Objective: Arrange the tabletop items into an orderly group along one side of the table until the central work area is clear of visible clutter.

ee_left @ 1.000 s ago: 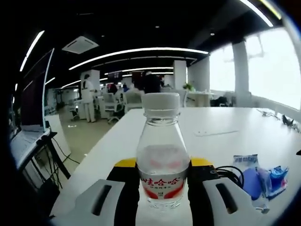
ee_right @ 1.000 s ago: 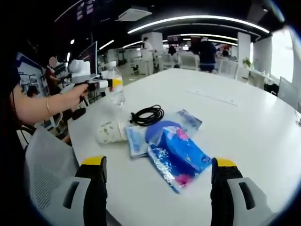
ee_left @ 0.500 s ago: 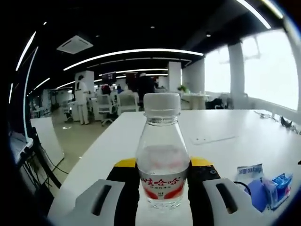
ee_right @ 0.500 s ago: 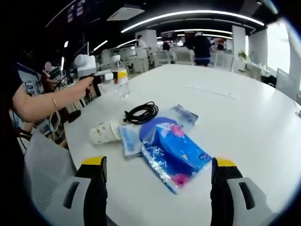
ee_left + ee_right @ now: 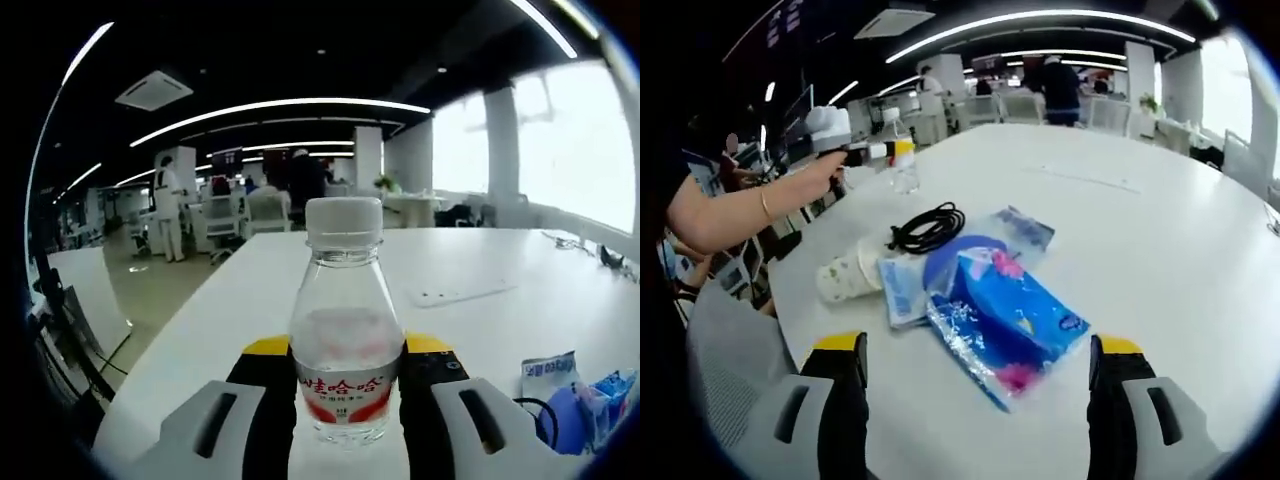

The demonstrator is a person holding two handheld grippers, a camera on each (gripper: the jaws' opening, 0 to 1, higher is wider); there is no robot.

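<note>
While clamped in left tool (image 5: 345, 395): clear plastic water bottle (image 5: 345, 320), carried.
Right tool (image 5: 975, 375): jaws apart, empty.
Left: blue packets (image 5: 1005, 315), black cable (image 5: 925, 228), paper cup (image 5: 845, 277) mid-table (image 5: 1160, 250).

Bottle (image 5: 345, 330) base hidden behind the jaws; blue packets (image 5: 585, 400) cut off at right edge; cup (image 5: 845, 280) print too small to tell.

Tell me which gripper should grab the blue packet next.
Right. Its gripper is open and empty, with the blue packet lying on the table just ahead between its jaws. The left gripper is shut on the bottle, off by the far edge.
</note>
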